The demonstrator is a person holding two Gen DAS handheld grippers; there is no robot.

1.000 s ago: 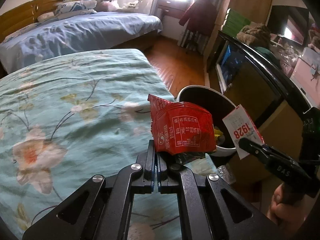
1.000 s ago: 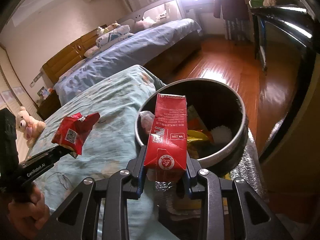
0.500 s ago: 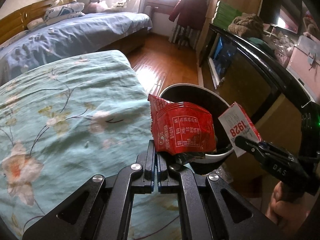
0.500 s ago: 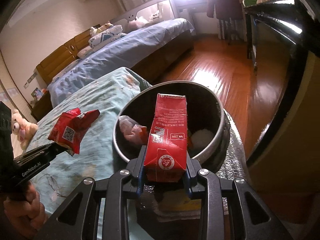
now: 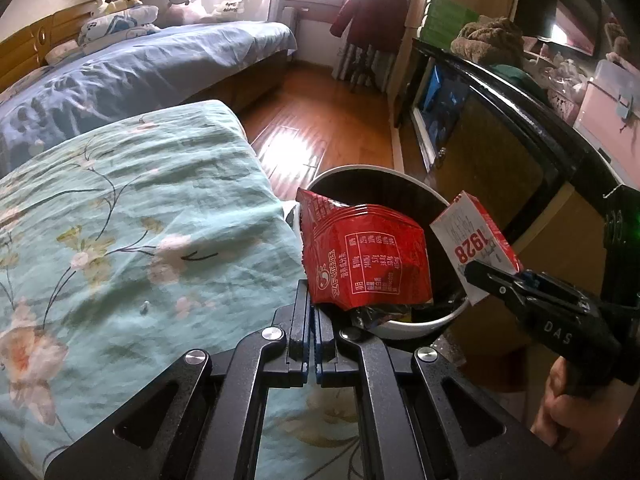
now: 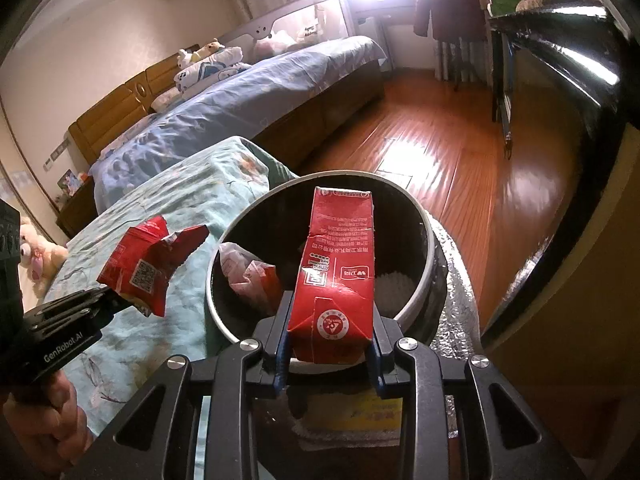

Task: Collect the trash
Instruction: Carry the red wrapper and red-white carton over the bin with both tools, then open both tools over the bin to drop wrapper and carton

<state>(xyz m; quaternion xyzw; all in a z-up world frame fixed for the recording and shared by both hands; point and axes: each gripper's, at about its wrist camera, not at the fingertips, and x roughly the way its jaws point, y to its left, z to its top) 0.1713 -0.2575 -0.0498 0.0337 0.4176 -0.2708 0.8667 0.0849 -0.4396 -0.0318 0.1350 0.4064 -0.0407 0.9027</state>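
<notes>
My left gripper is shut on a crumpled red snack wrapper and holds it over the near left rim of the round trash bin. My right gripper is shut on a red milk carton and holds it upright above the bin's front rim. The bin holds several wrappers and a white paper cup liner. The right wrist view also shows the left gripper with the wrapper just left of the bin. The left wrist view shows the carton in the right gripper.
The bin stands on the floor between a bed with a teal floral cover on the left and a dark glossy cabinet on the right. A second bed with a blue cover and wooden floor lie beyond.
Both grippers have moved forward toward the bin with their items. The carton now hangs over the bin's opening and the wrapper has come closer to its left rim.
</notes>
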